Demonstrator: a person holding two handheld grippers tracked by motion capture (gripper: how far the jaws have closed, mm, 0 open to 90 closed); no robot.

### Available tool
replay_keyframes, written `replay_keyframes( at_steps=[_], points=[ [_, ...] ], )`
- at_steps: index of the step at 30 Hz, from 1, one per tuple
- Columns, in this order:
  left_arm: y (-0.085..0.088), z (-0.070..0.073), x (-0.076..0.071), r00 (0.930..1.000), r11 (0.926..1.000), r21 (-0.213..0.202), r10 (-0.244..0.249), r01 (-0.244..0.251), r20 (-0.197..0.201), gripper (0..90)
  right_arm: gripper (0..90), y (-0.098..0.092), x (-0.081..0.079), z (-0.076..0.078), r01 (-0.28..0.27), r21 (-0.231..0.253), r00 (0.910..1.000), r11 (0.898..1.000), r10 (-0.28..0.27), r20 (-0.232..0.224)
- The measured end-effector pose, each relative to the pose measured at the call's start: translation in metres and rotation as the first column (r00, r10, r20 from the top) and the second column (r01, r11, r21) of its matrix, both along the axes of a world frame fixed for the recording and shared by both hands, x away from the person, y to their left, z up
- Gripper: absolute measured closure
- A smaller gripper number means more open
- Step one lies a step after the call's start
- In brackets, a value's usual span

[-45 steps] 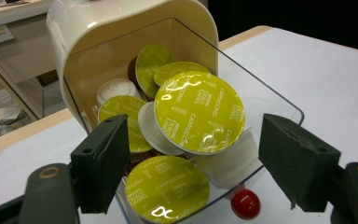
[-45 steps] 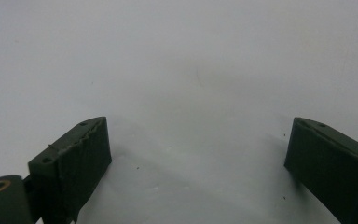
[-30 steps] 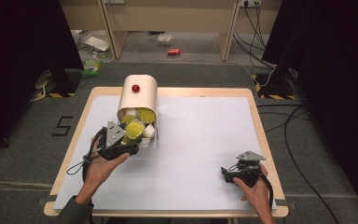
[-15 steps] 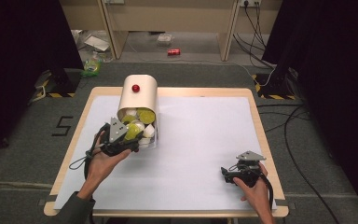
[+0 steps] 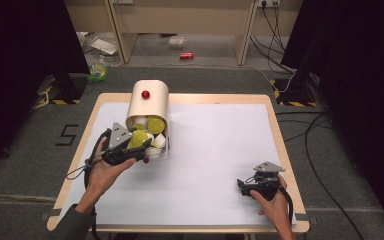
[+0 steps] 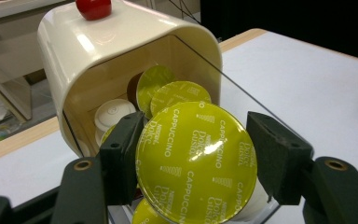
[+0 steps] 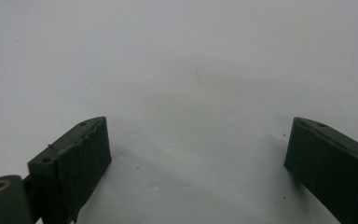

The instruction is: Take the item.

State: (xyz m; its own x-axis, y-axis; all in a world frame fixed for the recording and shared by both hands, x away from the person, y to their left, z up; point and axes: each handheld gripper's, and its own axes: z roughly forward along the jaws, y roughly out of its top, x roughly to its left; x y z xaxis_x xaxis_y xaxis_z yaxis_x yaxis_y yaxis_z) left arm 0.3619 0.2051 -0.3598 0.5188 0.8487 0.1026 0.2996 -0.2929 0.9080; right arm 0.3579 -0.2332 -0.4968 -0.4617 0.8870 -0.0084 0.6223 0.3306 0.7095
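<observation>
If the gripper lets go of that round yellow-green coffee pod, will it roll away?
Probably a little. The coffee pod has a round flat foil lid, so on its edge it could roll, then likely flop flat. It looks small and light, since the left gripper clamps it by just the rim. The shiny foil may dent if squeezed hard.

A round coffee capsule [image 6: 196,161] with a shiny yellow-green foil lid printed "Cappuccino" sits clamped between the left claw's [image 6: 193,163] two black jaws, lid facing back along them. Just beyond it the cream holder [image 6: 121,51] lies tipped, more capsules inside.
</observation>
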Motion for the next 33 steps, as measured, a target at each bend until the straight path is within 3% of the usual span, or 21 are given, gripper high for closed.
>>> replay_keyframes(
  at_steps=[5,7,11,18,26,33],
  points=[
    [0.004,0.008,-0.005,0.9998,0.9997,0.024,-0.004,0.004,0.022,38.6,6.9,0.000,0.000,0.000,0.000,0.000,1.0000,1.000,0.000,0.000],
    [0.007,0.010,-0.007,0.9998,0.9999,0.003,-0.012,0.012,0.015,38.6,6.9,0.000,0.000,0.000,0.000,0.000,1.0000,1.000,0.000,0.000],
    [0.012,0.013,-0.008,0.9999,0.9999,0.007,-0.007,0.007,0.012,38.6,6.9,0.000,0.000,0.000,0.000,0.000,1.0000,1.000,0.000,0.000],
    [0.026,0.020,-0.010,1.0000,0.9997,-0.026,-0.001,0.001,0.010,38.6,6.9,0.000,0.000,0.000,0.000,0.000,1.0000,1.000,0.000,0.000],
    [0.053,0.022,-0.012,0.9989,0.9979,-0.044,0.047,-0.047,0.007,38.6,6.9,0.000,0.000,0.000,0.000,0.000,1.0000,1.000,0.000,0.000],
    [0.076,0.015,-0.014,0.9954,0.9938,-0.058,0.095,-0.095,-0.011,38.6,6.9,0.000,0.000,0.000,0.000,0.000,1.0000,1.000,0.000,0.000]
  ],
)
